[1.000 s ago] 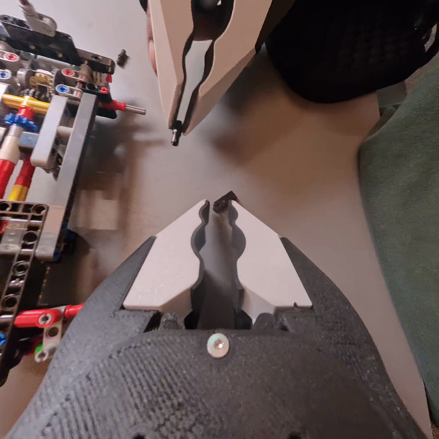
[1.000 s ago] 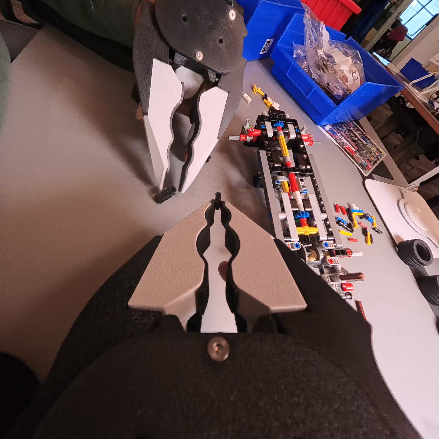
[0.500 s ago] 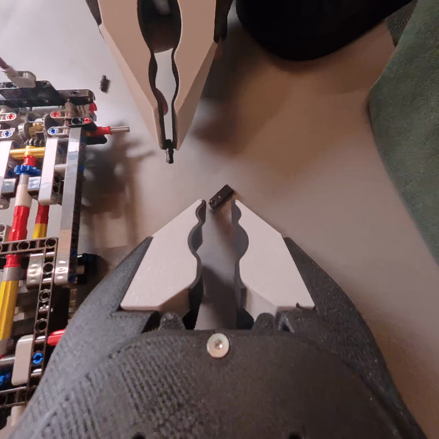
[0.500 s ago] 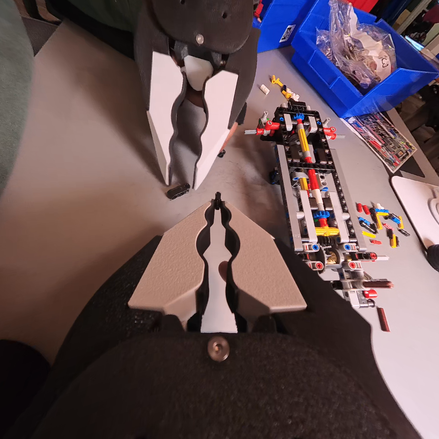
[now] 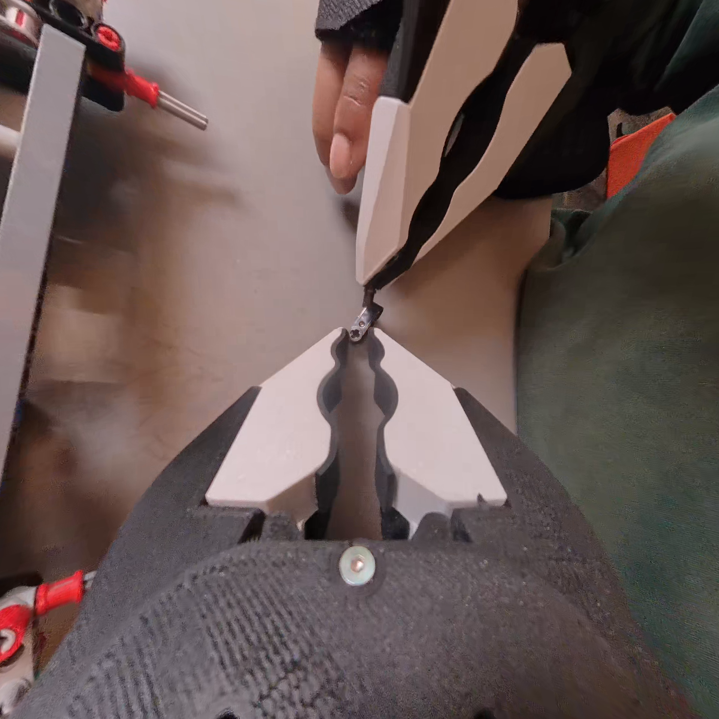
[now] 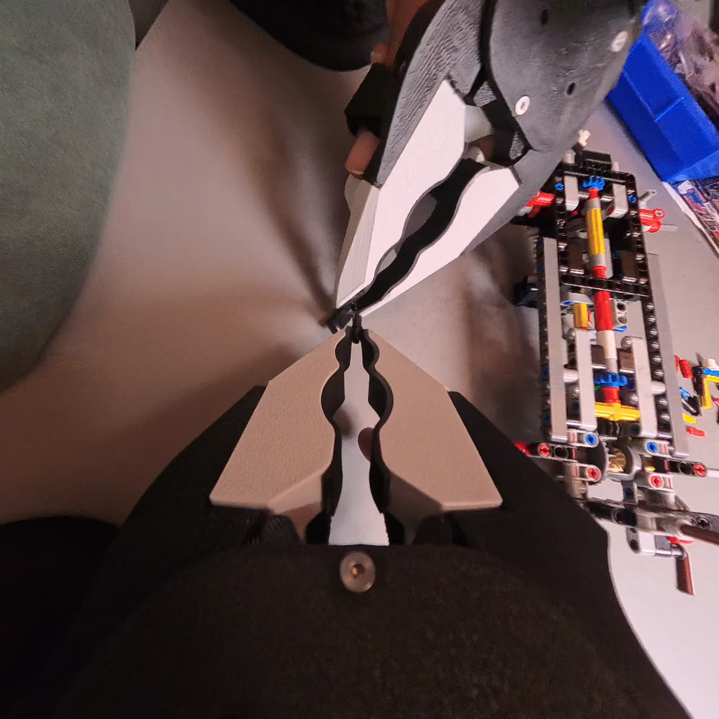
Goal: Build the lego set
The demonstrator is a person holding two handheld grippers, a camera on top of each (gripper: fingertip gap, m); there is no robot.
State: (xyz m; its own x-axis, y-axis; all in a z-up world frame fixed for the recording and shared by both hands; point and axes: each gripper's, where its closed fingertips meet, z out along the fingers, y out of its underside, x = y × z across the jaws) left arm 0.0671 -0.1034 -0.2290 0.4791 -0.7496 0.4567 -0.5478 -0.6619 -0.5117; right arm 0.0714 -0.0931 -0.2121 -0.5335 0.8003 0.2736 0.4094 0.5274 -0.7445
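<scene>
While both tools meet tip to tip above the pale table (image 5: 241, 218), the left gripper (image 5: 358, 335) is clenched on a small black connector (image 5: 362, 323), pinching one end of it at the very tips. The right gripper (image 6: 355, 335) is closed tight on a short black pin (image 6: 355, 323), whose free end touches the connector's other end. In the right wrist view the connector (image 6: 337, 320) sticks out sideways from the left gripper's tips. A bare finger (image 5: 344, 116) of the person's hand lies along the right gripper's side. To the right in that view, the partly built lego chassis (image 6: 599, 330) lies flat on the table, well apart from the grippers, with loose coloured pieces (image 6: 700, 385) beside it and a blue bin (image 6: 669, 128) beyond.
</scene>
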